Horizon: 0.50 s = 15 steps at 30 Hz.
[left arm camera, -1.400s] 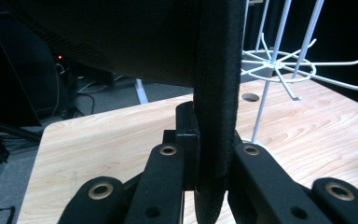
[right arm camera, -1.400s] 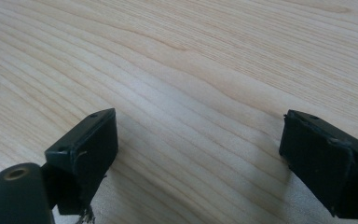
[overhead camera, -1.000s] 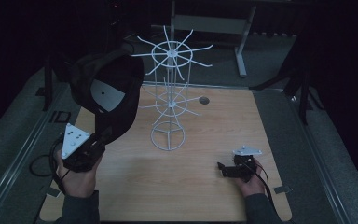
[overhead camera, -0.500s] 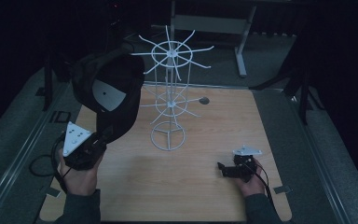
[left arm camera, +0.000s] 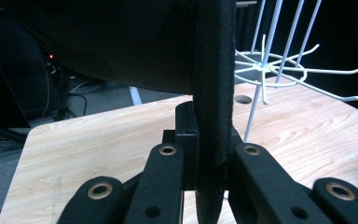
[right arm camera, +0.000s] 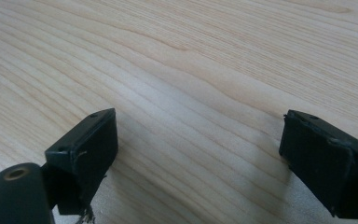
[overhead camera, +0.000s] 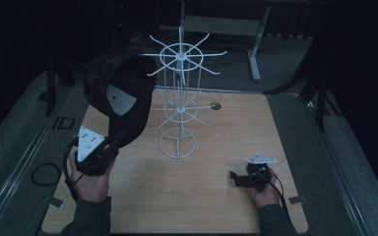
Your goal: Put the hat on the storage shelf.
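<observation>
A black cap (overhead camera: 120, 96) with a pale patch inside hangs in the air at the left, just left of a white wire rack (overhead camera: 179, 105) with hooked arms. My left gripper (overhead camera: 109, 147) is shut on the cap's brim. In the left gripper view the brim (left arm camera: 212, 116) runs upright between the two jaws, with the rack (left arm camera: 279, 67) behind it to the right. My right gripper (overhead camera: 234, 178) rests low over the table near the front right. Its jaws stand wide open over bare wood (right arm camera: 200, 116), with nothing between them.
The wooden table (overhead camera: 226, 142) has a small round hole (overhead camera: 215, 105) behind the rack. Grey floor runs along both sides, and a metal frame leg (overhead camera: 256, 49) stands beyond the far edge. A loop of cable (overhead camera: 44, 174) lies left of the table.
The left gripper and the cap have shifted slightly right, toward the rack. The right gripper has stayed where it was.
</observation>
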Motion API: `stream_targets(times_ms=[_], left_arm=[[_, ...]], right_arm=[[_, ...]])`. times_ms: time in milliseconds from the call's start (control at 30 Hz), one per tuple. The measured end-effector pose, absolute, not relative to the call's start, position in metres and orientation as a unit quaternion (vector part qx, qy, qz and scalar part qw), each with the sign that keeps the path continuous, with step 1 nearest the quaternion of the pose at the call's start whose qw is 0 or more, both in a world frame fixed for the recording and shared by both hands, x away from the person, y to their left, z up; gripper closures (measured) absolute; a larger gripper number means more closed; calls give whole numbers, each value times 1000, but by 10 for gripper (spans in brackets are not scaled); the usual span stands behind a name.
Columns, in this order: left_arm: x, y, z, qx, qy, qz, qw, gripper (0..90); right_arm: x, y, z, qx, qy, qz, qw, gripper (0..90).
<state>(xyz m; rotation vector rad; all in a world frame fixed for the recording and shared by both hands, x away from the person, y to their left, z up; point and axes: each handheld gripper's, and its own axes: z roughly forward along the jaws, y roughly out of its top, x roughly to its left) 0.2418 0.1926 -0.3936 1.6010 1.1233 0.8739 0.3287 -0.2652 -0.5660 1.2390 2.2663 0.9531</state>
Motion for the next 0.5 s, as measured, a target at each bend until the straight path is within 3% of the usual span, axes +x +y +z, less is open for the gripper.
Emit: stream_targets(times_ms=[500], left_arm=[[250,177,-399,682,441,351,466,859]], right_arm=[[328,-265,-566,442,808,340,192,113]])
